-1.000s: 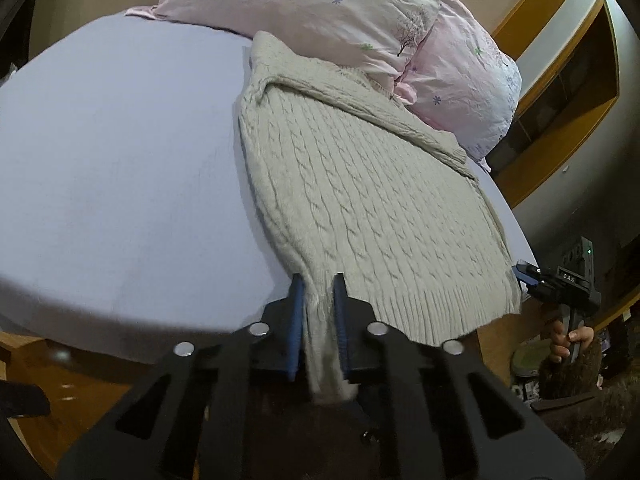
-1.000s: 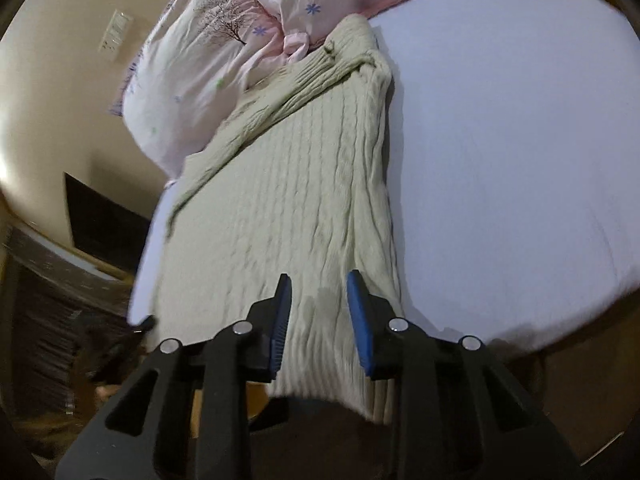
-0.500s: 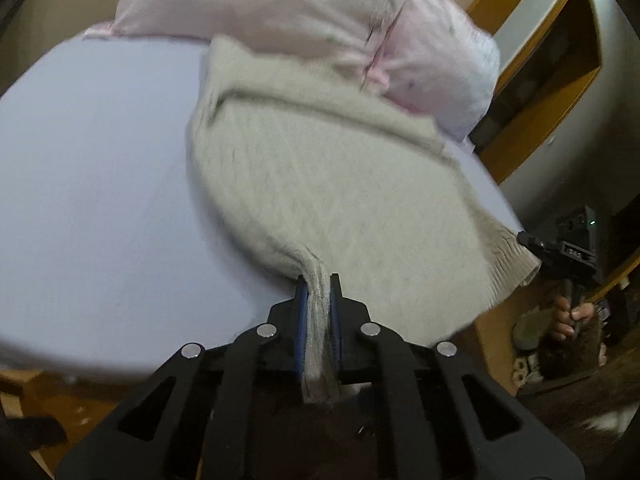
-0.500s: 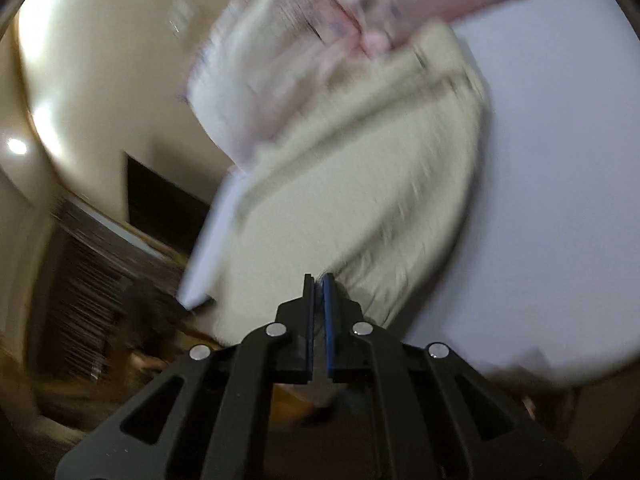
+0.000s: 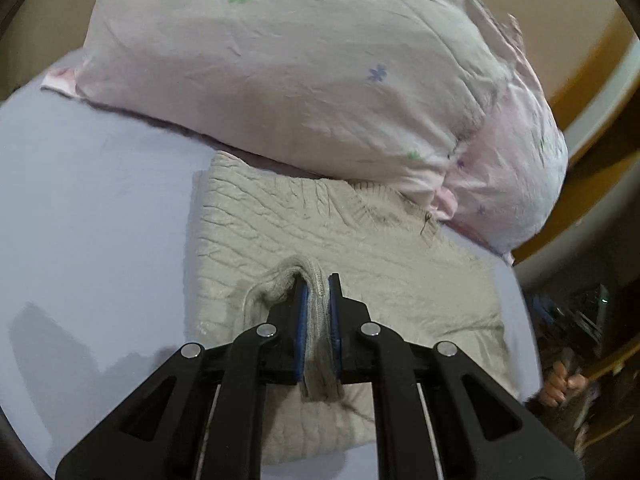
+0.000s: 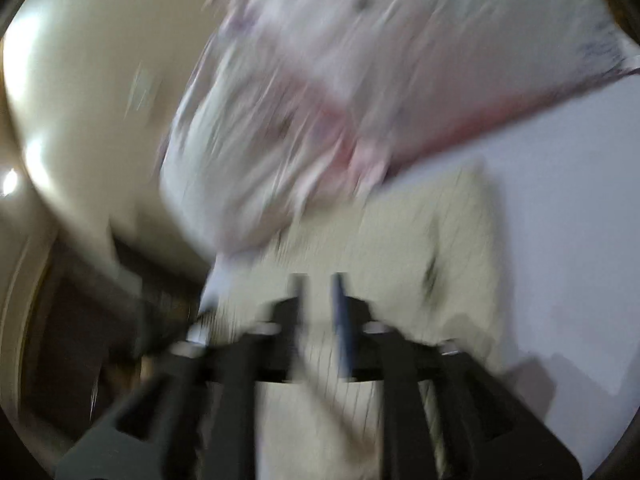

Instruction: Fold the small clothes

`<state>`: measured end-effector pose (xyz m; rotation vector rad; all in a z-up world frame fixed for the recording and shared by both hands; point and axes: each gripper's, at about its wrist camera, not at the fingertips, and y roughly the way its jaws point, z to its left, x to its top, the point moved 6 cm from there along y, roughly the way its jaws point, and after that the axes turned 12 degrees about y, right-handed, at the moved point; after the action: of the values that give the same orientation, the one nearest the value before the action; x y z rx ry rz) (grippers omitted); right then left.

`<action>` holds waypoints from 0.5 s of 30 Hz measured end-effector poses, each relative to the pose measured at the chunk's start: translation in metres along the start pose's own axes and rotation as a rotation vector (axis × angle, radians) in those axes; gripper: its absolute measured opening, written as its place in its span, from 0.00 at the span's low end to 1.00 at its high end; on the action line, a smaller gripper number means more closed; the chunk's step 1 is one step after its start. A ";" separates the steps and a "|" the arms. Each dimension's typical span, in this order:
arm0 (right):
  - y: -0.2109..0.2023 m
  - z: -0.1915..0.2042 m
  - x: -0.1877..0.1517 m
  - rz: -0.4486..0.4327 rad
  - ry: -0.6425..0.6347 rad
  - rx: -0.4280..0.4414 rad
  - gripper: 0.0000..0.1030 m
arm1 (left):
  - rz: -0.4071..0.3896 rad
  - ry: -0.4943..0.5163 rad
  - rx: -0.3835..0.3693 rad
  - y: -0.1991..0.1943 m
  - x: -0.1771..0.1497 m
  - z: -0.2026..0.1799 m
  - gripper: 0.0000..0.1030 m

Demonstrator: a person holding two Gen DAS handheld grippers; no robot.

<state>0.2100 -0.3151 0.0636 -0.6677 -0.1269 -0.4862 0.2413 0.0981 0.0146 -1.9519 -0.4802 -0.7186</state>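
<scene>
A cream cable-knit sweater [image 5: 360, 248] lies on the lilac bed sheet [image 5: 92, 208], now doubled over on itself just below the pillows. My left gripper [image 5: 316, 284] is shut on the sweater's ribbed hem, holding it over the upper part of the sweater. The right wrist view is badly blurred by motion. My right gripper [image 6: 318, 284] sits low over the sweater [image 6: 448, 240] with a narrow gap between its fingers and cream knit showing there; I cannot tell if it grips.
Two pink flowered pillows [image 5: 304, 68] lie against the sweater's far edge, also blurred in the right wrist view [image 6: 340, 80]. The bed's edge runs at the right, with wooden furniture [image 5: 600, 80] beyond. A hand [image 5: 560, 384] shows at far right.
Both grippers shut on the sweater's bottom hem at the bed's near edge, then carried it up toward the pillows, folding the sweater in half. The right gripper's fingers now show a small gap.
</scene>
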 end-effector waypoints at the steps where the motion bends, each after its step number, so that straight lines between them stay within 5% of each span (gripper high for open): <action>1: -0.004 0.001 -0.019 0.035 -0.045 -0.031 0.59 | -0.004 0.009 0.001 -0.003 -0.004 -0.001 0.09; 3: -0.019 -0.002 -0.059 0.104 -0.067 -0.094 0.61 | -0.018 0.006 -0.020 -0.013 -0.007 -0.002 0.09; 7: -0.049 -0.034 -0.105 0.128 0.193 -0.017 0.61 | -0.034 0.044 -0.022 -0.017 -0.003 -0.009 0.09; 9: -0.041 -0.049 -0.123 0.144 0.247 -0.056 0.57 | -0.029 0.048 -0.020 -0.015 -0.001 -0.010 0.09; 11: -0.027 -0.057 -0.139 0.191 0.281 -0.052 0.40 | -0.024 0.034 -0.020 -0.013 -0.001 -0.006 0.09; 12: -0.019 -0.057 -0.149 0.223 0.301 -0.009 0.25 | -0.024 0.029 -0.020 -0.013 -0.002 -0.006 0.09; 15: 0.007 -0.051 -0.177 0.317 0.341 0.124 0.06 | -0.030 0.021 -0.024 -0.016 -0.003 -0.004 0.09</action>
<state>0.0553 -0.2726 -0.0270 -0.4635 0.2660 -0.2779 0.2277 0.1016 0.0245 -1.9609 -0.4908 -0.7663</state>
